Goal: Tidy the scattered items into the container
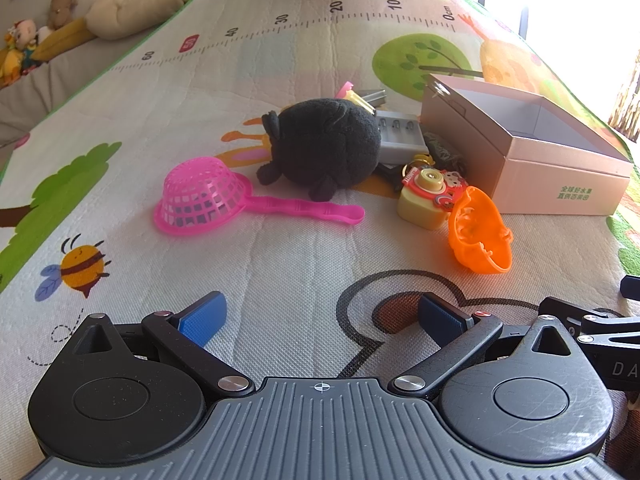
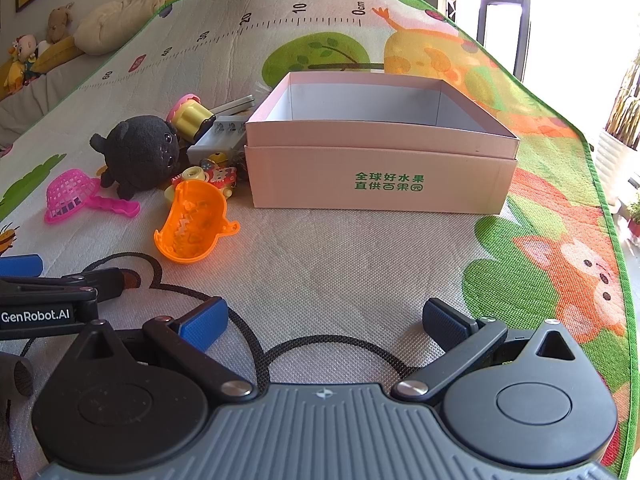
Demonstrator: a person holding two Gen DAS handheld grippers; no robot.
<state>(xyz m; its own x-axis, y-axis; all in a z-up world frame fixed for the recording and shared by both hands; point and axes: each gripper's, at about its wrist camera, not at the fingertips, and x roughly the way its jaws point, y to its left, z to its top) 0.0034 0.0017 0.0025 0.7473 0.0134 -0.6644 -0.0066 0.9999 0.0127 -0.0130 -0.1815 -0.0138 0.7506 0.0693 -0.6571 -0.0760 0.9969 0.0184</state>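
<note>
Left gripper (image 1: 322, 316) spread wide, empty; right gripper (image 2: 326, 320) likewise. Toys heaped mid-frame left of box (image 2: 380, 178). Box looks empty. Risks: orange shell (image 2: 192, 222) tilted on edge, likely to skid from pinch; plush (image 1: 322, 142) touches strainer (image 1: 208, 196), may drag it.

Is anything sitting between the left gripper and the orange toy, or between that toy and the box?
Nothing visible. Only bare mat lies between the open left gripper and the orange toy. The toy lies just left of the open box, whose near wall it must be lifted over; the yellow toy camera sits beside it, not in the path.
</note>
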